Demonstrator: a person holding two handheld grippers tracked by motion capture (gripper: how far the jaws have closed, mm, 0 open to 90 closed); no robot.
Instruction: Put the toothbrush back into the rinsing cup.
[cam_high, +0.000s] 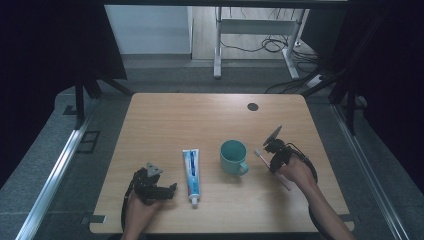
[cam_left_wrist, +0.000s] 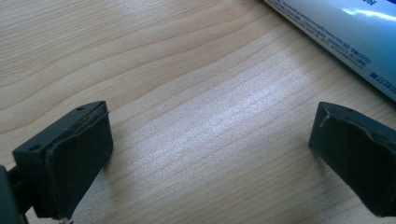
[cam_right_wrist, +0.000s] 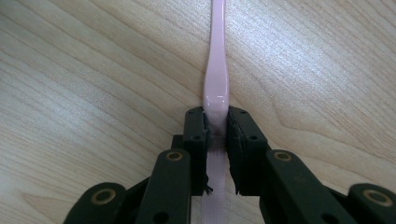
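A pink toothbrush (cam_high: 260, 154) lies on the wooden table (cam_high: 200, 120) to the right of a teal mug (cam_high: 233, 156). My right gripper (cam_high: 274, 152) is shut on its handle. In the right gripper view the pads (cam_right_wrist: 200, 128) of the right gripper (cam_right_wrist: 215, 122) press on both sides of the toothbrush (cam_right_wrist: 215, 70), which runs straight ahead over the wood. A white and blue toothpaste tube (cam_high: 191, 172) lies left of the mug, cap toward the front edge. My left gripper (cam_high: 167, 192) rests open just left of the tube. Between the jaws of the left gripper (cam_left_wrist: 205, 140) is bare wood, with the tube (cam_left_wrist: 345, 42) at the upper right.
A small dark round mark (cam_high: 252, 106) sits near the table's far edge. Metal rails run along the floor on both sides, and a desk frame with cables stands beyond the table.
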